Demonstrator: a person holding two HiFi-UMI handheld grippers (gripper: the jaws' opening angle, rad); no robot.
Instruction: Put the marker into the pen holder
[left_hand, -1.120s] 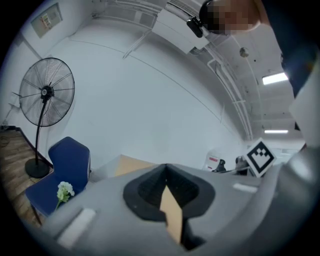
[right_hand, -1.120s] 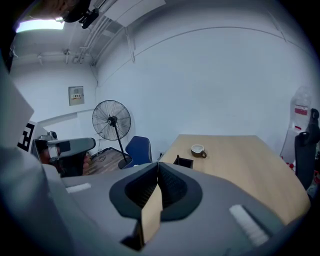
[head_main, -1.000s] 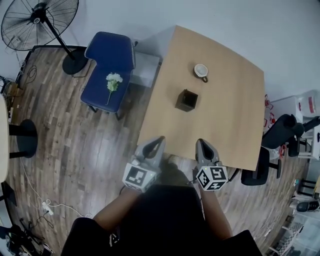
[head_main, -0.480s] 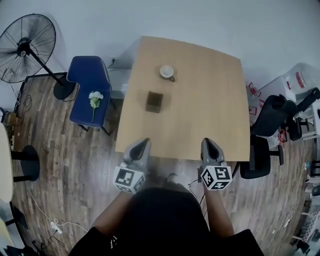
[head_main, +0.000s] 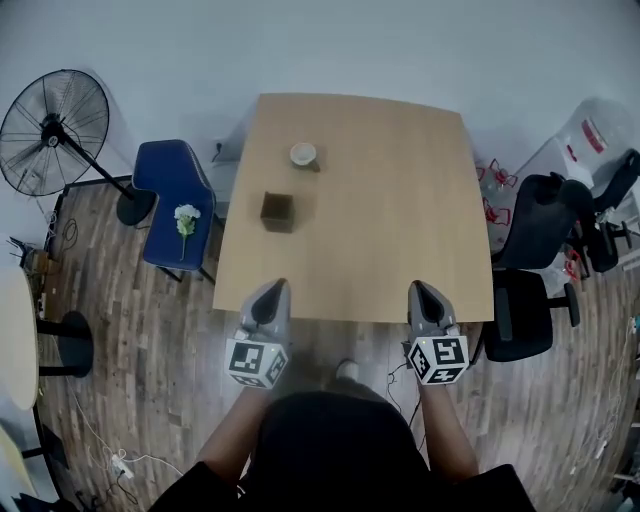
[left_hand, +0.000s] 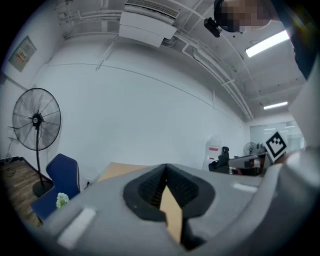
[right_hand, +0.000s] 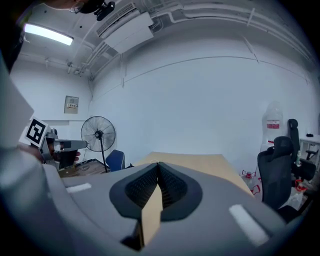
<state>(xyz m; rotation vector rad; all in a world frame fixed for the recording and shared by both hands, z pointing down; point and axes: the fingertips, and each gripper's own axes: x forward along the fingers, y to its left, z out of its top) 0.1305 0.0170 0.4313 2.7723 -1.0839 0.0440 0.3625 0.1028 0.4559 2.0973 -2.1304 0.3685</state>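
A dark square pen holder (head_main: 277, 211) stands on the left half of the wooden table (head_main: 390, 220), with a white cup (head_main: 304, 155) behind it. No marker shows in any view. Both grippers hover at the table's near edge, well short of the holder. My left gripper (head_main: 271, 292) is shut and empty; in the left gripper view its jaws (left_hand: 165, 169) meet at the tips with the table (left_hand: 122, 170) beyond. My right gripper (head_main: 421, 292) is also shut with nothing between its jaws (right_hand: 158, 166), and it points along the table (right_hand: 200, 162).
A blue chair (head_main: 170, 180) carrying a white flower (head_main: 186, 218) stands left of the table, with a standing fan (head_main: 52, 130) further left. Black office chairs (head_main: 530, 240) crowd the right side. A pale round table edge (head_main: 10, 340) lies at the far left.
The head view has swung, so the table now sits centred and square. Both grippers have spread further apart and stand level at the near edge; their jaws stay shut.
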